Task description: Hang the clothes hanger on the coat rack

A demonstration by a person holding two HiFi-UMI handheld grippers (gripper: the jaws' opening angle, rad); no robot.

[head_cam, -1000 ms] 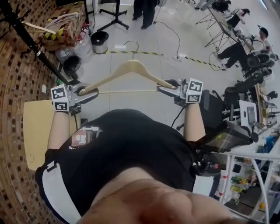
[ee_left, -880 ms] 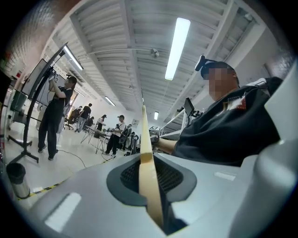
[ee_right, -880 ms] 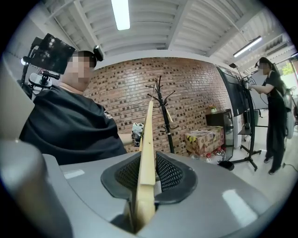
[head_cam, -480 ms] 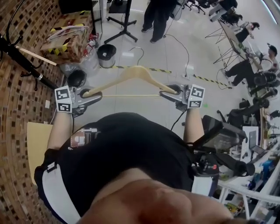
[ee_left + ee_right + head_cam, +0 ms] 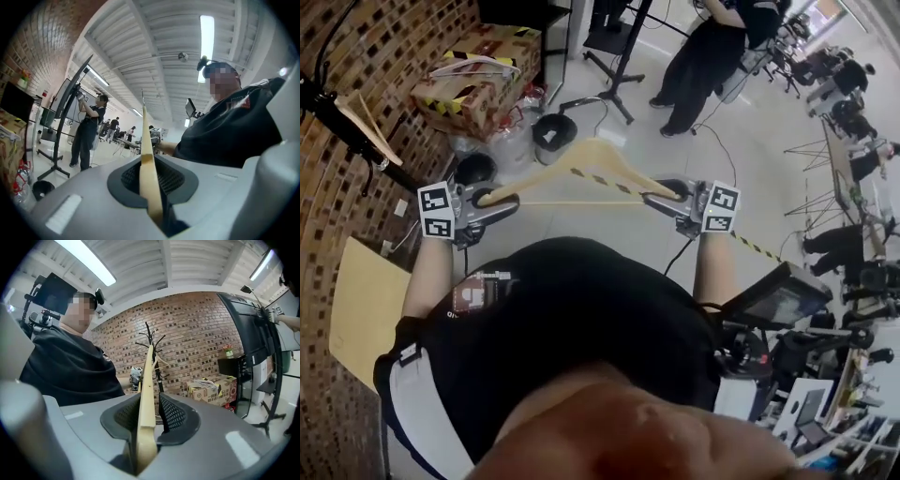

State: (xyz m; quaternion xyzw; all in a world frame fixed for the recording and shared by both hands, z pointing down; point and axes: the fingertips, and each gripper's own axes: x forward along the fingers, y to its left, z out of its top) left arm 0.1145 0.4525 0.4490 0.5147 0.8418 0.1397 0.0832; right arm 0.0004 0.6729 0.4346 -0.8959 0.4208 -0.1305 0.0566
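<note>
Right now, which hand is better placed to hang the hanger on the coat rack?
Likely left: the left tool clamps the hanger nearer the coat rack; the right tool has just been opening around its end.

Brick wall [image 5: 337, 216] left, pale glossy floor [image 5: 750, 187], ceiling striplights [image 5: 206, 42].

Bright, even light from ceiling tubes [image 5: 206, 47] — mild glare on floor [image 5: 759, 178]. Strong fisheye bend; dark vignette in gripper views. Near the lens the hanger [image 5: 146, 446] is soft — head-view foreground blurred.
</note>
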